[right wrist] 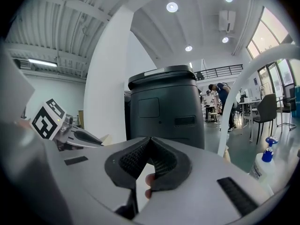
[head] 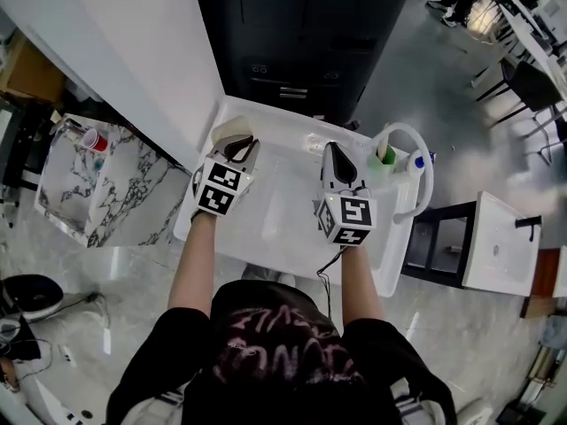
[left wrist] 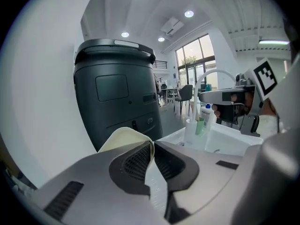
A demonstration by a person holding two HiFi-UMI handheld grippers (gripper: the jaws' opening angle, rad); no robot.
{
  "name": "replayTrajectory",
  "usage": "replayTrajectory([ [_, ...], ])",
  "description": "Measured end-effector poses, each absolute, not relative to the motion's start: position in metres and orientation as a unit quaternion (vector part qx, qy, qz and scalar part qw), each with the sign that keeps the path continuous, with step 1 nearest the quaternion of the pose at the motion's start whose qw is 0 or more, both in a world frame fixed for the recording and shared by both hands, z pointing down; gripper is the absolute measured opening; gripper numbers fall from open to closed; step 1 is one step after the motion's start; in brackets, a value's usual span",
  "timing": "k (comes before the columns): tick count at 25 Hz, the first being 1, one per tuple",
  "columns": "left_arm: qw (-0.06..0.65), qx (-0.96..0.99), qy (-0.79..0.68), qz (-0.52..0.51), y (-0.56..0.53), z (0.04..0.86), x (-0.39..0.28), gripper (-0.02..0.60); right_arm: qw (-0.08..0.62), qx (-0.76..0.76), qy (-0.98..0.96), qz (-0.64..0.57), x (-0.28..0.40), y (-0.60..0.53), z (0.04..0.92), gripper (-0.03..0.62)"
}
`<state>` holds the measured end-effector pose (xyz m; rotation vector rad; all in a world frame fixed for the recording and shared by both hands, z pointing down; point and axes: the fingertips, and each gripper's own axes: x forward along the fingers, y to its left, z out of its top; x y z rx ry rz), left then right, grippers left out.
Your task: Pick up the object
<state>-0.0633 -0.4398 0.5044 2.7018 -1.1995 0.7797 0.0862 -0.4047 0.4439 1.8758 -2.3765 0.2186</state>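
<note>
The object is a thin, cream-coloured, curved piece [head: 232, 129]. My left gripper [head: 237, 146] holds it above the far left corner of the white basin [head: 285, 215]. In the left gripper view the dark pads are pressed on the edge of the cream piece [left wrist: 123, 138], and my left gripper [left wrist: 153, 143] is shut on it. My right gripper [head: 330, 151] hovers over the middle of the basin, level with the left one. Its jaws [right wrist: 149, 139] meet at the tips with nothing between them. From the right gripper view the cream piece [right wrist: 106, 138] shows at the left.
A big dark bin [head: 301, 34] stands just behind the basin, with a white wall [head: 133, 42] to its left. A white curved tap [head: 416, 153], a green cup [head: 387, 155] and a blue-capped bottle [head: 419, 161] crowd the basin's right end. A marble surface [head: 106, 193] lies left.
</note>
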Motion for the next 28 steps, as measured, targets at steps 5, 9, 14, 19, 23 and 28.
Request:
replayTrajectory([
  [5, 0.059, 0.881, -0.422, 0.203, -0.421, 0.479, -0.075, 0.038, 0.048, 0.611, -0.788, 0.063, 0.083, -0.394, 0.433, 0.015],
  [9, 0.054, 0.878, -0.441, 0.178, -0.404, 0.459, -0.082, 0.038, 0.042, 0.607, -0.792, 0.051, 0.082, -0.387, 0.421, 0.015],
  [14, 0.032, 0.876, -0.455, 0.157, -0.389, 0.431, -0.087, 0.038, 0.033, 0.604, -0.795, 0.04, 0.084, -0.375, 0.406, 0.015],
  [19, 0.02, 0.873, -0.469, 0.13, -0.373, 0.405, -0.091, 0.038, 0.032, 0.604, -0.796, 0.031, 0.086, -0.36, 0.396, 0.015],
  [23, 0.006, 0.871, -0.477, 0.116, -0.361, 0.39, -0.091, 0.038, 0.029, 0.602, -0.797, 0.025, 0.089, -0.351, 0.389, 0.014],
  [28, -0.003, 0.871, -0.48, 0.102, -0.347, 0.379, -0.087, 0.038, 0.024, 0.599, -0.8, 0.022, 0.093, -0.339, 0.383, 0.014],
])
